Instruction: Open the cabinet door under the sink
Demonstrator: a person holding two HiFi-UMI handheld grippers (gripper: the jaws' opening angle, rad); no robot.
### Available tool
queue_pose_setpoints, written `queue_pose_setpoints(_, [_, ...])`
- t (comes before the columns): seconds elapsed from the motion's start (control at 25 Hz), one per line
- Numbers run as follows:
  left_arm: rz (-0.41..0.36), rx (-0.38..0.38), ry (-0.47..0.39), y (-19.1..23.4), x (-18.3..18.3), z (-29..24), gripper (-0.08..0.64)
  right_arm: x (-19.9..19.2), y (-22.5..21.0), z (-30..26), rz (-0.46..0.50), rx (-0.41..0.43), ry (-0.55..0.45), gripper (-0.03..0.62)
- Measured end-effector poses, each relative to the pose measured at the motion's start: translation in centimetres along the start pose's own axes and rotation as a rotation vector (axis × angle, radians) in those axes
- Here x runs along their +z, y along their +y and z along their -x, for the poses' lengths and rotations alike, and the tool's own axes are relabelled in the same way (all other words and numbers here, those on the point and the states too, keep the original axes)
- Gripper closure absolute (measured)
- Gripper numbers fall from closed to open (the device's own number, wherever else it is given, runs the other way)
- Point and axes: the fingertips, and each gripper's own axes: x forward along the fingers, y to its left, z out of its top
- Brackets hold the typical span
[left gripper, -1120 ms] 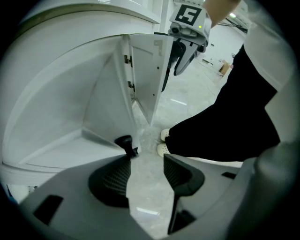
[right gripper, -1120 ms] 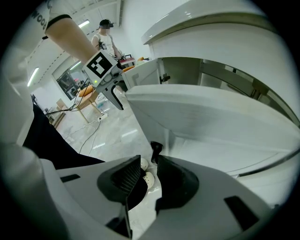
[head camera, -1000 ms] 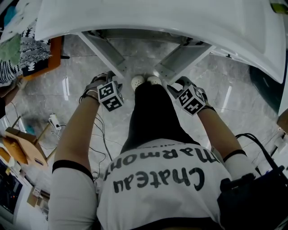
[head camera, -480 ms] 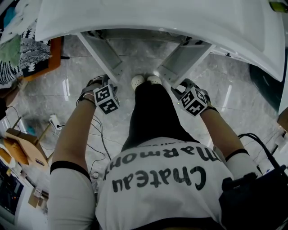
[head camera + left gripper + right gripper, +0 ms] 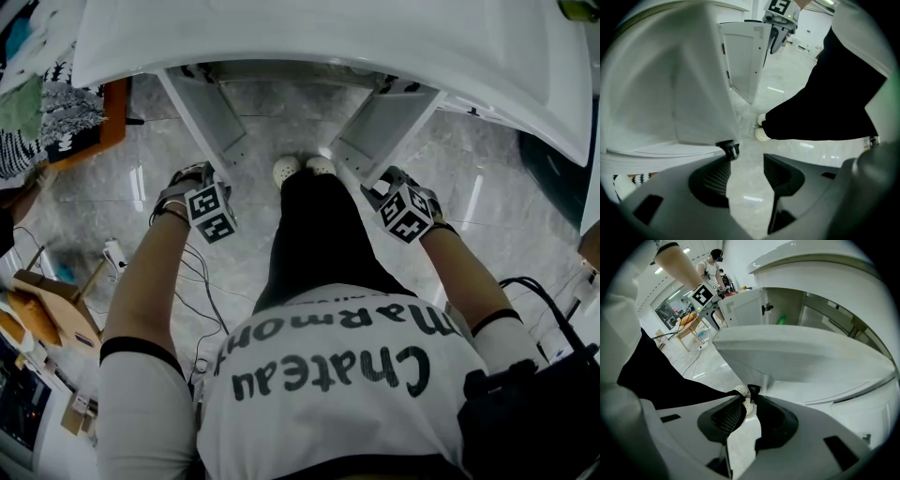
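The white sink counter point(image 5: 328, 42) spans the top of the head view, and both cabinet doors under it stand swung outward. The left door point(image 5: 204, 114) has a black handle point(image 5: 729, 149) that lies against the tip of my left gripper's point(image 5: 747, 158) left finger; its jaws stand apart with only floor between the pads. My left gripper point(image 5: 200, 185) sits at that door's outer edge. My right gripper point(image 5: 750, 399) is shut on the black handle point(image 5: 752, 391) of the right door point(image 5: 801, 352), at that door's outer edge point(image 5: 386, 187).
The person's white shoes point(image 5: 302, 169) and dark trousers stand between the two doors on the marble floor. Cables point(image 5: 202, 272) trail on the floor at left, near wooden furniture point(image 5: 47, 300). A green object point(image 5: 782, 319) shows inside the cabinet.
My left gripper has moved left in the head view and the left door has swung wider. The right gripper has shifted slightly right with its door.
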Motion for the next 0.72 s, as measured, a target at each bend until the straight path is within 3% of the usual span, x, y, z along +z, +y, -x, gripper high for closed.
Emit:
queue_pose_setpoints(0.4, [-0.019,0.030,0.027,0.5,-1.0,1.3,0.360,-2.6,0.0,0.6,0.029,0.012,0.046,0.502])
queue_pose_setpoints(0.72, [-0.045,0.031,0.030,-0.2,-3.8,0.5,0.360,-4.3,0.0,1.0,0.065,0.017,0.079,0.502])
